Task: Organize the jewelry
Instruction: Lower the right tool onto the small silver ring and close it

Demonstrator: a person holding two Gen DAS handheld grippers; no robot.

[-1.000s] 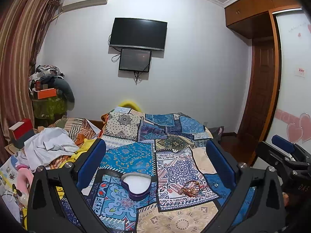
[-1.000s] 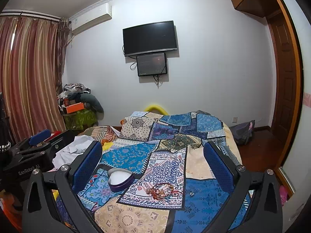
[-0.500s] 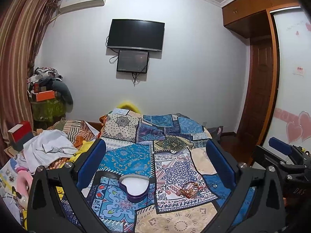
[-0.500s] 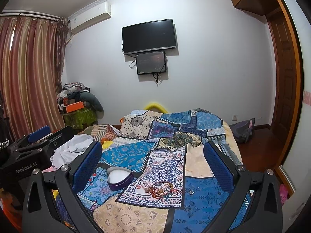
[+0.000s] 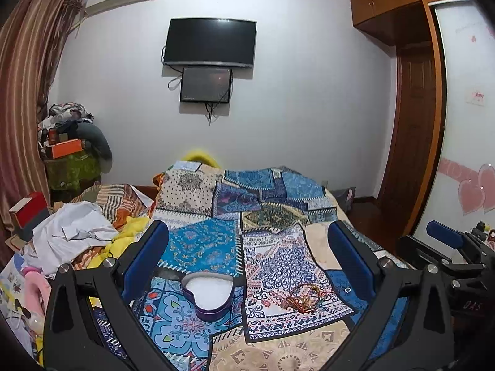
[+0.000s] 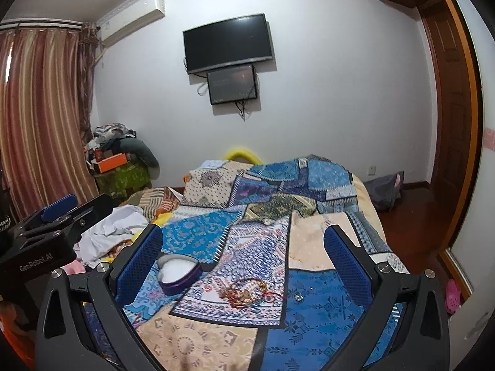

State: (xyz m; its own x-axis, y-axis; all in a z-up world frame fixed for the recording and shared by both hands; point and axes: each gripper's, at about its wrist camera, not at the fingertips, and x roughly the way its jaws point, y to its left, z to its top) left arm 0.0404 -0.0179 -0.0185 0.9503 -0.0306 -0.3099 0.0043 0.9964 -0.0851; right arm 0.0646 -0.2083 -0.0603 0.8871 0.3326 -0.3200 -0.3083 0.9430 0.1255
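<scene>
Both tools held spread wide and empty above the near end of the bed, presumably to keep the whole work area in sight before committing to a pick. Left tool [image 5: 247, 259] framing the box between its blue pads; right tool [image 6: 243, 258] framing the jewelry, so probably the better placed of the two for the first pick. Neither touching anything.

Nearest on the patchwork bedspread [image 6: 309, 315]: a tangle of jewelry [image 6: 247, 292], gold and red strands heaped loosely on a white-and-blue panel, lying flat and apart from the box. A small pale item [image 6: 298, 297] just to its right on the dark blue patch, perhaps an earring or stud; too small to tell. Heaped like this, likely to snag and lift as a clump rather than piece by piece.

Just left of the tangle, a heart-shaped box [image 5: 208, 293], purple wall, white lining, lid off and mouth up, seemingly ready to receive the pieces. Nothing visible inside.

Task judged at its start: all jewelry out on the bedspread, none boxed.

Further left, crumpled white cloth [image 5: 71, 232] and other clutter at the bed's edge, clear of the work. Beyond, a wall-mounted television [image 6: 228, 43] and striped curtains [image 6: 40, 117].
</scene>
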